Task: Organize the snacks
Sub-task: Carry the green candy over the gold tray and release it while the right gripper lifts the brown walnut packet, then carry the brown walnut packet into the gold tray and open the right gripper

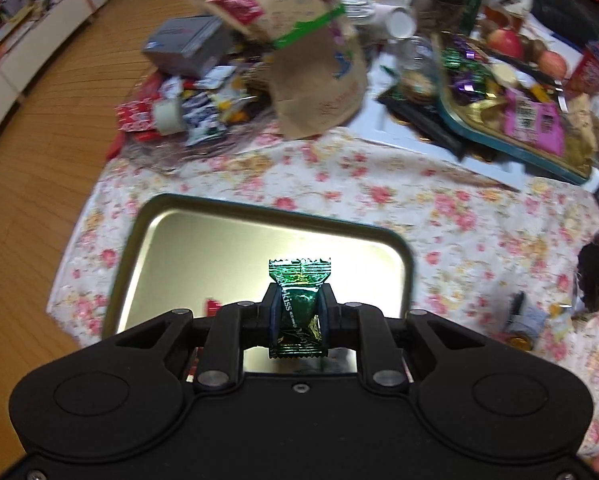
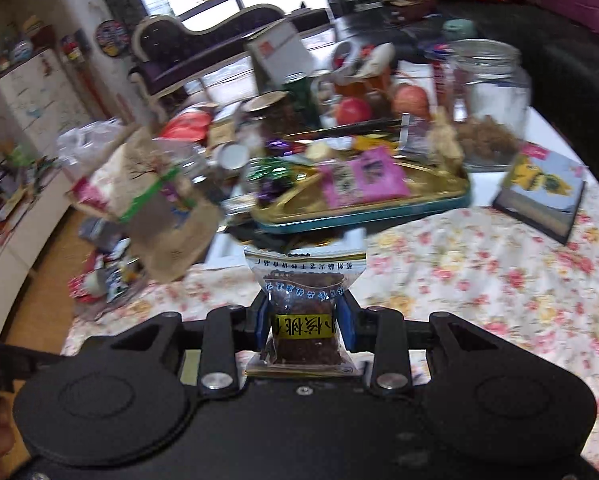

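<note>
My left gripper (image 1: 298,312) is shut on a shiny green wrapped candy (image 1: 299,308), held upright above an empty gold metal tin lid (image 1: 203,252) on the flowered tablecloth. My right gripper (image 2: 305,320) is shut on a clear packet of dark brown snack with a yellow label (image 2: 304,312), held over the tablecloth. Beyond it lies a teal-rimmed gold tray (image 2: 363,216) holding pink packets and purple and green candies. The same tray (image 1: 511,148) shows at the upper right in the left wrist view.
A brown paper bag (image 1: 311,60) stands behind the lid, with a heap of small snack packets (image 1: 187,112) to its left. Apples (image 2: 353,110), a glass jar (image 2: 491,92), cans and a small picture book (image 2: 543,188) crowd the far table. The wooden floor (image 1: 39,140) lies left.
</note>
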The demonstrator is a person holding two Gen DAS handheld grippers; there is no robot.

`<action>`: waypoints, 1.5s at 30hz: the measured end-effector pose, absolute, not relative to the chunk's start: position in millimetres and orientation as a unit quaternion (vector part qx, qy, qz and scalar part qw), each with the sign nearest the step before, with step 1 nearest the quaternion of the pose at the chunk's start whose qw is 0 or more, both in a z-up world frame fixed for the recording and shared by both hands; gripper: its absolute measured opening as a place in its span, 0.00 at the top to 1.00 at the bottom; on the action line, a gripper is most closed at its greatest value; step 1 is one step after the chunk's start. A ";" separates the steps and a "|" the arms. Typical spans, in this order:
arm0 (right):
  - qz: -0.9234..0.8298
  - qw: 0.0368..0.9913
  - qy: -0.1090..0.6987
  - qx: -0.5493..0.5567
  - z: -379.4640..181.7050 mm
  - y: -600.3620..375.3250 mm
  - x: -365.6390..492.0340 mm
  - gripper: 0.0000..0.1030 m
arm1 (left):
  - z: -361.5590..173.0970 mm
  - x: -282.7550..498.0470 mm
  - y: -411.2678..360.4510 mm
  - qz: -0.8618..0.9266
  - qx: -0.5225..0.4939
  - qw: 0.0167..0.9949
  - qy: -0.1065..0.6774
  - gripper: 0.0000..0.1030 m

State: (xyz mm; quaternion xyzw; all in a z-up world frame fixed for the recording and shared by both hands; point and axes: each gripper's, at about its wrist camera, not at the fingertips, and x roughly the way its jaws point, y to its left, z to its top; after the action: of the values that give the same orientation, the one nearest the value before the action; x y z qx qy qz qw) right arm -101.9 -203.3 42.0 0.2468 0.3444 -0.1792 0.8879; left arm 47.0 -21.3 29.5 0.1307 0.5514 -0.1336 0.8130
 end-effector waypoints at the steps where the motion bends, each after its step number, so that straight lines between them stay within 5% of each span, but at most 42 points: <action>1: -0.168 0.889 0.348 0.246 41.8 -196.6 -97.4 0.65 | 28.5 49.5 -14.9 -0.120 0.132 0.818 0.547 0.76; 22: -0.053 0.887 0.414 0.198 12.9 -81.5 -46.1 0.65 | -0.3 84.4 74.4 -0.039 0.065 0.792 0.606 0.75; 45: -0.034 0.889 0.412 0.196 14.9 -68.4 -33.2 0.65 | -3.6 84.9 74.8 -0.046 0.059 0.785 0.615 0.68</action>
State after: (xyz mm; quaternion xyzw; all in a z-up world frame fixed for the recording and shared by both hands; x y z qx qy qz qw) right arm -33.2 -68.4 14.9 0.1959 0.4123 -0.0339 0.8891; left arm 84.9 74.8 -3.6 0.0586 0.6151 -0.0459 0.7849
